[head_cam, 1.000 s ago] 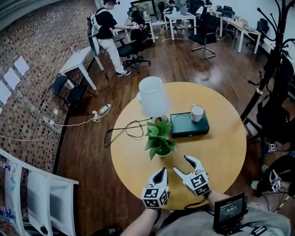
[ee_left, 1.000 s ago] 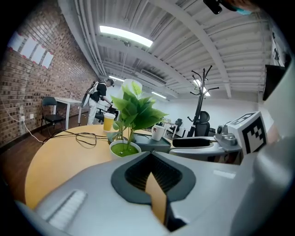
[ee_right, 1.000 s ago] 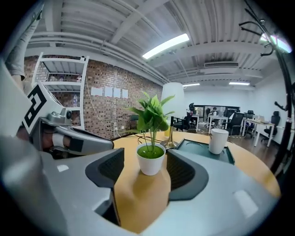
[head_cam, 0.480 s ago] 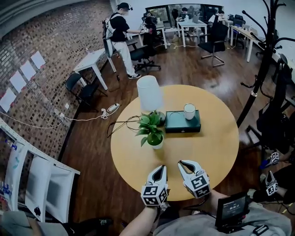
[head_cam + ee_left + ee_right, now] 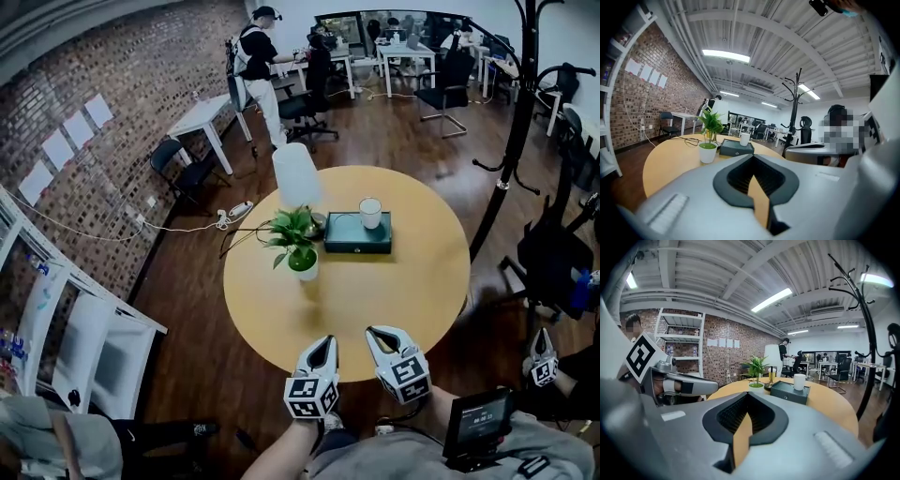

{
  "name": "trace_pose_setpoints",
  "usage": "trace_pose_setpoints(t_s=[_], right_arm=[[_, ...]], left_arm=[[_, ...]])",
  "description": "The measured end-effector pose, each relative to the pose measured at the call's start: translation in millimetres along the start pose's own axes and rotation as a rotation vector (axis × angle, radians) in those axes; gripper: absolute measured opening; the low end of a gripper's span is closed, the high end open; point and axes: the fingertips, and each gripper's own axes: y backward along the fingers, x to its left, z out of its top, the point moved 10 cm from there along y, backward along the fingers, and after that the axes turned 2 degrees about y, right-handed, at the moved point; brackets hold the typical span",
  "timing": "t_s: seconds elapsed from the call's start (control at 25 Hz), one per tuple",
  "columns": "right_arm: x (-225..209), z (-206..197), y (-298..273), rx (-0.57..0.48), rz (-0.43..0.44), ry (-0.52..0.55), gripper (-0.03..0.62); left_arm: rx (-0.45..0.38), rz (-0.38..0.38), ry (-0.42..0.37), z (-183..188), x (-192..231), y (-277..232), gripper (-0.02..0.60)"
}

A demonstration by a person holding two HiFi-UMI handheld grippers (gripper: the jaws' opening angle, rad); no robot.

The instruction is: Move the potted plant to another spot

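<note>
Backed both hands off since a second earlier: then hovered close up to the plant (image 5: 298,242) with the right claw (image 5: 380,332) spread, now hung at the near rim of the tabletop (image 5: 403,300), well apart from it. Snapped that right claw together on nothing. Held the left claw (image 5: 323,341) pressed together as well, equally empty. Left the plant upright and unsupported in much the same place beside the box (image 5: 357,232). Read that as the set-down finished and the hands retreating.

Found wide bare wood across the near half and the right side of the round tabletop. Found crowding only at the far left: lamp (image 5: 294,173) at the far rim, dark box near the middle, plant just beside the box's left end and in front of the lamp, cup (image 5: 370,212) on top of the box. Noted a cable (image 5: 246,234) looping off the left rim behind the plant. Judged the plant far enough inboard of that rim to be safe. Judged the near and right sides free for any further shift, with a coat rack (image 5: 511,122) standing past the right rim.
</note>
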Motion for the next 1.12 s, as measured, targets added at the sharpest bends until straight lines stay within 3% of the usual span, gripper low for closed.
trace_pose_setpoints(t_s=[0.28, 1.12], right_arm=[[17.8, -1.0, 26.8, 0.005, -0.017, -0.018, 0.006], [60.9, 4.9, 38.6, 0.01, -0.055, -0.018, 0.005]], left_arm=[[0.014, -0.035, -0.012, -5.8, -19.2, 24.7, 0.001], [-0.003, -0.092, -0.019, -5.8, -14.9, 57.6, 0.001]])
